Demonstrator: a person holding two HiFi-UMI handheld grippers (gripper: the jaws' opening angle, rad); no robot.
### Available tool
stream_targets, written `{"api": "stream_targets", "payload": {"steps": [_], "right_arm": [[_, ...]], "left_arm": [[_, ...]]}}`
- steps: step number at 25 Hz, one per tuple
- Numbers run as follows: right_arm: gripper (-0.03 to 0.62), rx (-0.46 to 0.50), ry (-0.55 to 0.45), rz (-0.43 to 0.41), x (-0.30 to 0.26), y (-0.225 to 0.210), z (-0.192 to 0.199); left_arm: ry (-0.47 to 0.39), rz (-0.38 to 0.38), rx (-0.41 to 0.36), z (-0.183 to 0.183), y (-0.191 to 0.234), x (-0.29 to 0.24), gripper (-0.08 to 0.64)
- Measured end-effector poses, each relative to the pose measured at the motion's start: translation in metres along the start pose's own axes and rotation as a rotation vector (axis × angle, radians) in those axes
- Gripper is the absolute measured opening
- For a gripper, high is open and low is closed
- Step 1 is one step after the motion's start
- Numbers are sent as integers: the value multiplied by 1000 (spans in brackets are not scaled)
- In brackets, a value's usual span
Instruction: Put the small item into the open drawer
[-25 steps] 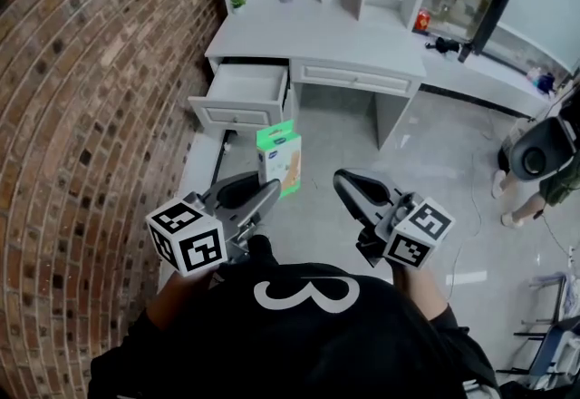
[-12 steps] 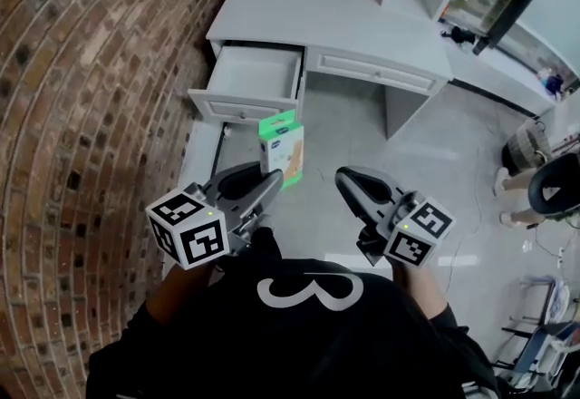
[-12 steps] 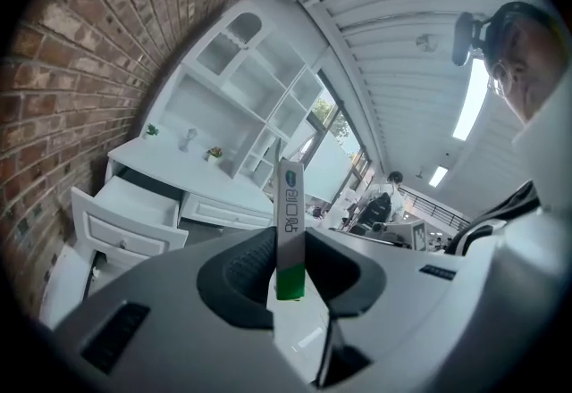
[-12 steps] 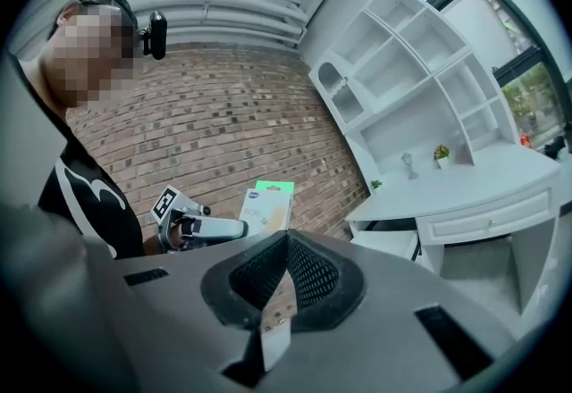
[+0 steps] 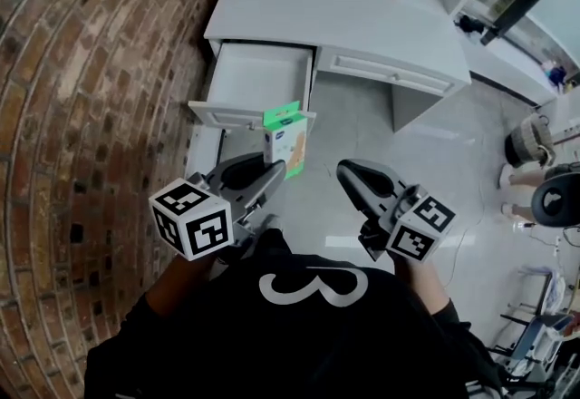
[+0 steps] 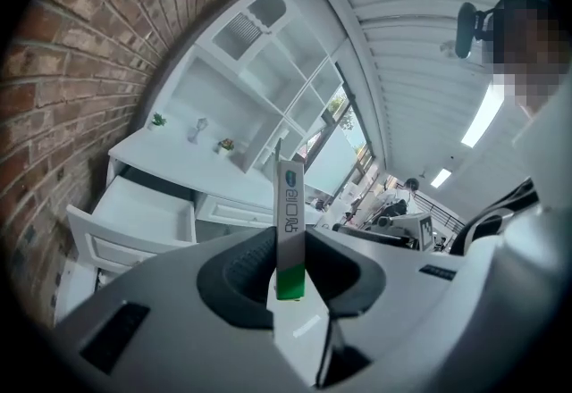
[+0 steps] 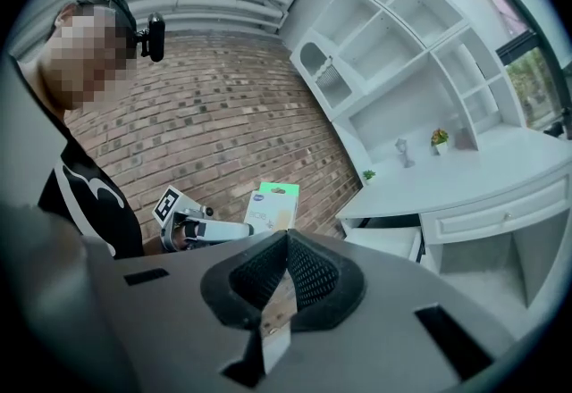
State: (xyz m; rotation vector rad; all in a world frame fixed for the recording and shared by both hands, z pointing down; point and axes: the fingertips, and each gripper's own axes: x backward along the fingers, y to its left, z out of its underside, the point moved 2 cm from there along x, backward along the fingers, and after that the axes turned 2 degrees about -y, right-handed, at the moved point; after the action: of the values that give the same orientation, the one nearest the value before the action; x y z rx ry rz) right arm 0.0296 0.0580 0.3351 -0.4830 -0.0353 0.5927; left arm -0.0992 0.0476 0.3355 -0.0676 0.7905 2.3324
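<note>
The left gripper [image 5: 269, 174] is clamped on a slim white box [image 5: 288, 141], its jaws parted only by the box's thickness and pressing on its lower part. The box stands upright, with its long axis up and down and across the line of the jaws. The end with the green strip is uppermost in the head view. In the left gripper view the box is seen edge-on, so its narrow side points ahead along the gripper and its broad printed face is turned toward the right gripper [image 5: 348, 174].

The box is in the air over the grey floor [image 5: 362, 139], just in front of the open drawer [image 5: 243, 116] of the white desk [image 5: 344, 12] by the brick wall [image 5: 91, 71]. From above its top overlaps the drawer's front panel, though it appears to be short of the drawer rather than above it.

The right gripper is level with the left and apart from it. Its jaws are closed together with nothing between them.
</note>
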Motion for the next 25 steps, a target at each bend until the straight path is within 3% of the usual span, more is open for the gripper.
{"api": "stream_targets", "payload": {"steps": [12, 25], "right_arm": [[9, -40, -8, 85, -81, -37, -3], [10, -50, -21, 134, -90, -63, -4]], "left_arm": [[94, 1, 16, -19, 105, -19, 95], [179, 3, -55, -31, 145, -68, 95]]}}
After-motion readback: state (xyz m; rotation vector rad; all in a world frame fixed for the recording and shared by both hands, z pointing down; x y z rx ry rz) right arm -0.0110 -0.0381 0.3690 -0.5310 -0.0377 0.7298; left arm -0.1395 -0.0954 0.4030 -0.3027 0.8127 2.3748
